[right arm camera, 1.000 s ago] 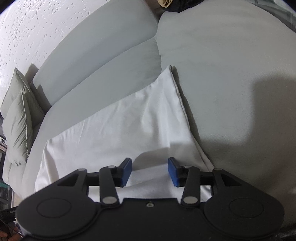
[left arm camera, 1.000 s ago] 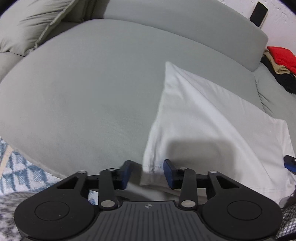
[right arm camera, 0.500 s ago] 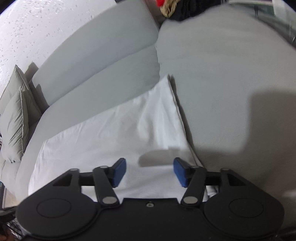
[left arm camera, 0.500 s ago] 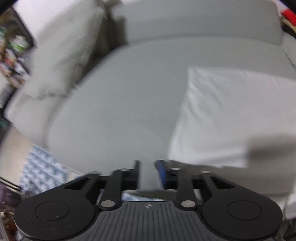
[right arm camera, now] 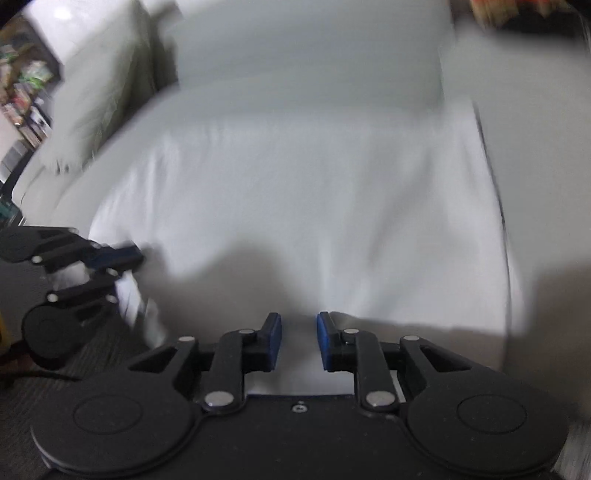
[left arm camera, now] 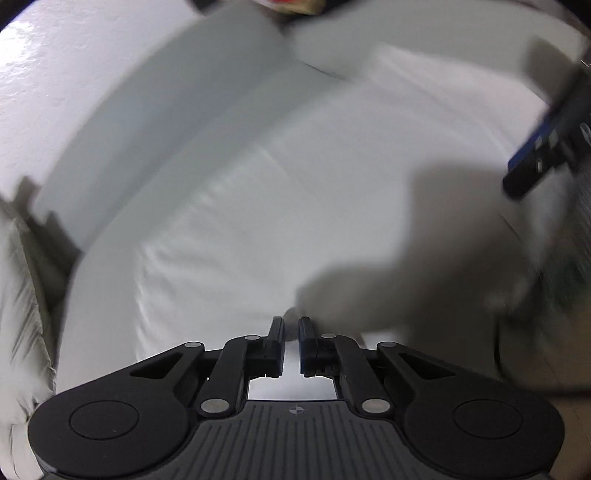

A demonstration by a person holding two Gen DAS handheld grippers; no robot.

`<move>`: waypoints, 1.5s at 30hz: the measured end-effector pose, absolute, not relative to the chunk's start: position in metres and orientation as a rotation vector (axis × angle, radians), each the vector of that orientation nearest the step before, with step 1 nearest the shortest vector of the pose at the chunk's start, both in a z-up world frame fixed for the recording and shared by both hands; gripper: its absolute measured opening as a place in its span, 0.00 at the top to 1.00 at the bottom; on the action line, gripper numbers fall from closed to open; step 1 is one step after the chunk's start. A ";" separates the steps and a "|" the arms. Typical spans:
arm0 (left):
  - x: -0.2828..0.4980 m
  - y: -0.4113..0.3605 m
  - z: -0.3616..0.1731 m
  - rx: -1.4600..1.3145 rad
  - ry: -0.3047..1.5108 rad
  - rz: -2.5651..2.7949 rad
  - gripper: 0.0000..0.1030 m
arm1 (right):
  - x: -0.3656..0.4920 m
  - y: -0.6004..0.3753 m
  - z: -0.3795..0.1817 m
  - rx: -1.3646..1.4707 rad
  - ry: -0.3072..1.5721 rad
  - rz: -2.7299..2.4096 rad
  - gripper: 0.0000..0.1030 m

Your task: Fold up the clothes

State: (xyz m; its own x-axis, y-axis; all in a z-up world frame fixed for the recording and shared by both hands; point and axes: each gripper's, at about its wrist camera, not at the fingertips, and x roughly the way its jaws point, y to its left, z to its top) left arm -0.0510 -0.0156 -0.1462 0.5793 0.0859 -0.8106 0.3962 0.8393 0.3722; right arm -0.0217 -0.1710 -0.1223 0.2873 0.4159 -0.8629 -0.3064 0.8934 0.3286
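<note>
Left wrist view, blurred: our left gripper [left arm camera: 291, 328] points forward over the white cloth [left arm camera: 277, 206], which lies spread on the grey sofa [left arm camera: 155, 122] and fills the ground ahead of the fingers. The fingers stand almost together, a thin slit between them, with cloth edge right at the tips; whether fabric is actually pinched in the slit we cannot tell. We judge the low, near-flat pose suits nipping the near hem. Up and to the right of the fingers the right gripper [left arm camera: 546, 147] shows as a dark, blue-tipped blur. Far beyond, past the sofa back, a red and dark heap [left arm camera: 295, 3], too smeared to name. Right wrist view, also blurred: the right gripper [right arm camera: 298, 332] sits at the near edge of the cloth [right arm camera: 314, 192], fingers parted with a clear gap, cloth lying under and between them but not clamped. The cloth runs ahead as one broad smooth panel, its right border straight beside the sofa [right arm camera: 314, 66] cushion seam. To the left of these fingers the left gripper [right arm camera: 122, 258] lies on its side at the cloth's near left corner, where fabric hangs off the seat front. Cushion [right arm camera: 96, 92] far left. Both tools at the near hem suggest a lift of that edge, though one panel could be any stage of folding.
</note>
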 end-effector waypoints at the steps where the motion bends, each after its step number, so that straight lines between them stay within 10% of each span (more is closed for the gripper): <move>1: -0.058 -0.008 -0.144 0.513 0.986 -0.236 0.83 | -0.030 -0.179 -0.128 0.127 1.237 0.473 0.79; 11: -0.020 -0.022 -0.116 0.278 0.691 -0.203 0.71 | 0.001 -0.157 -0.089 0.273 0.876 0.523 0.75; 22: -0.090 0.011 -0.138 0.280 1.032 -0.263 0.73 | -0.042 -0.148 -0.111 0.125 1.095 0.644 0.77; 27: -0.060 0.018 -0.093 0.275 0.729 -0.183 0.62 | -0.006 -0.170 -0.078 0.226 0.828 0.470 0.54; 32: -0.003 0.012 -0.098 0.305 0.628 -0.146 0.66 | 0.055 -0.165 -0.078 0.183 0.653 0.361 0.87; 45: 0.116 0.047 -0.174 0.442 0.744 0.344 0.66 | 0.133 -0.128 -0.153 0.149 0.724 0.376 0.92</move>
State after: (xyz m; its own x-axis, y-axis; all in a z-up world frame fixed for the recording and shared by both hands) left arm 0.1163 0.0468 -0.1745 0.6878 0.4495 -0.5700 -0.1439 0.8541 0.4999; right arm 0.1328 -0.1276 -0.1529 0.6855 0.3857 -0.6175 -0.2837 0.9226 0.2613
